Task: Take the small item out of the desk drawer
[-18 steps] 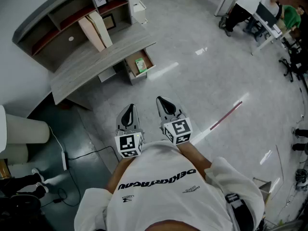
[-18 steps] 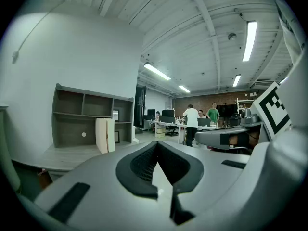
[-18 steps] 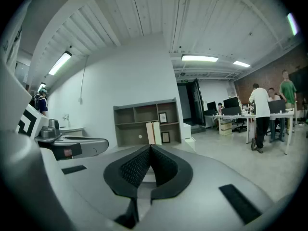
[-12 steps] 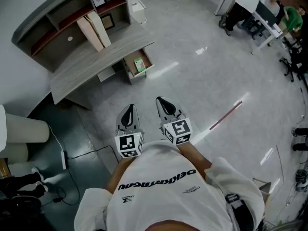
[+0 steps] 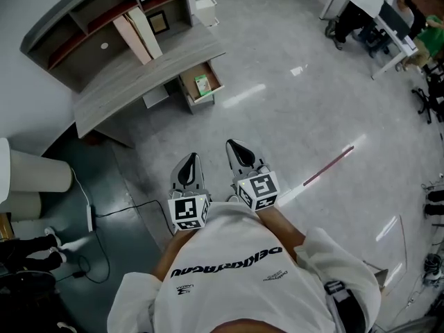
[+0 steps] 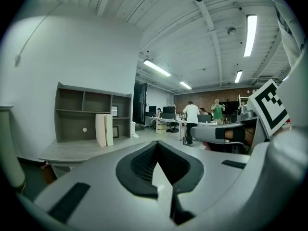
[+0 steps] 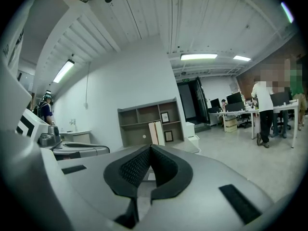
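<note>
A grey curved desk [image 5: 132,82] with a shelf unit stands at the upper left of the head view. Below its right end a drawer [image 5: 189,89] stands pulled open. A small green item [image 5: 202,84] lies inside it. Both grippers are held close to the person's chest, well short of the desk, pointing toward it. My left gripper [image 5: 187,159] is shut with nothing in it. My right gripper [image 5: 232,146] is likewise shut and empty. In the left gripper view the jaws [image 6: 156,142] meet, with the desk [image 6: 82,150] beyond; the right gripper [image 7: 150,147] faces the shelf unit [image 7: 149,124].
Two pale binders [image 5: 139,33] lean on the desk top. A cable and power strip [image 5: 90,217] lie on the dark floor at left, near a white cylinder [image 5: 35,179]. A red and white strip [image 5: 326,166] lies on the grey floor. People sit at tables [image 5: 374,5] far right.
The head view has shifted a little, so the desk and drawer sit slightly higher in frame. Both grippers keep their place and stay shut.
</note>
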Demonstrator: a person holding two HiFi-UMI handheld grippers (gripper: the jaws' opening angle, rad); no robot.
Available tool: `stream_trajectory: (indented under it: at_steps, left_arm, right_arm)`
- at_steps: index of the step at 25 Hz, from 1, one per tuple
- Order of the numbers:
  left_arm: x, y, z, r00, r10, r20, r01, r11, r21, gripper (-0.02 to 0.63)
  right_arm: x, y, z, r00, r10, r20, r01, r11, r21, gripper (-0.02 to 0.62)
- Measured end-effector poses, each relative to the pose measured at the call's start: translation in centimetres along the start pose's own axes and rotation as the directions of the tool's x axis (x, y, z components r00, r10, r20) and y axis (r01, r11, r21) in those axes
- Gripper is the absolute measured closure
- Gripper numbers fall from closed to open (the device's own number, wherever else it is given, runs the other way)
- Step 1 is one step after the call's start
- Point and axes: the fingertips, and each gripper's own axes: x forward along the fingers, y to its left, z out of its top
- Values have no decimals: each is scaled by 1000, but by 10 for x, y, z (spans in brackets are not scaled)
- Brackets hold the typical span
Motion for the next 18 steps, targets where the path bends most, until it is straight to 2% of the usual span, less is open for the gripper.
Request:
stream_trajectory:
  at_steps: [9, 18]
  left_arm:
    - [4, 1, -19, 998, 20, -52, -20, 1000, -2, 591]
    - [57, 25, -25, 998, -3, -64, 2, 1000, -21, 591]
  right_arm:
    - [2, -6, -14, 999, 8, -31, -7, 1000, 30, 565]
    - [52, -29, -17, 998, -5, -59, 7, 1000, 28, 565]
